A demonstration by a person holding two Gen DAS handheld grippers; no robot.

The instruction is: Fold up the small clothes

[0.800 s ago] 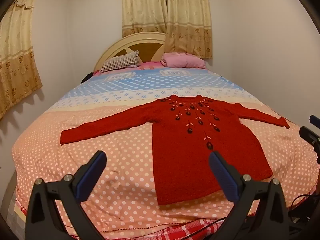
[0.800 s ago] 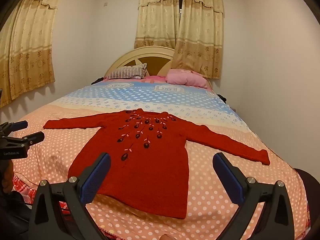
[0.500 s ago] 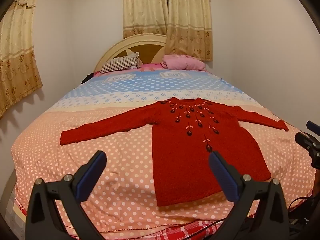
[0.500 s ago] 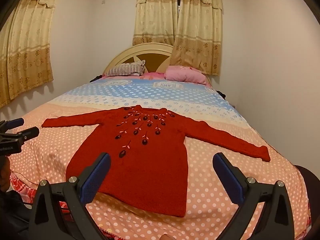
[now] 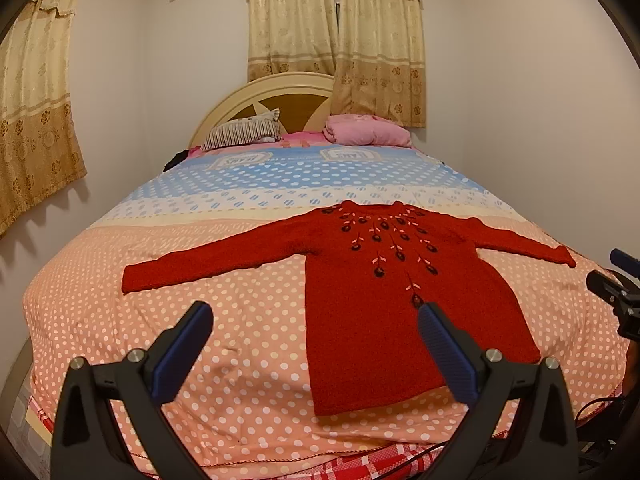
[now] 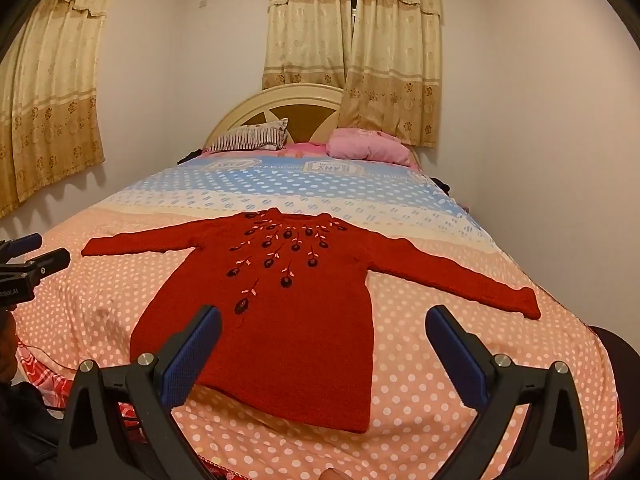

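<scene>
**Both jaws wide, sweater flat on bed, untouched**

My left gripper and right gripper both gape fully, nothing between the pads. Red sweater lies spread face-up on the near half of the dotted bedspread, sleeves out, hem toward me. The left view shows the left sleeve cuff well out to the side, with my right gripper at the frame edge; the right view shows the right cuff and my left gripper at its left edge. Since the earlier frames, the sweater sits slightly lower in view and hasn't shifted on the bed. Striped pillow, pink pillow, rounded headboard, tan curtains, white walls.
</scene>
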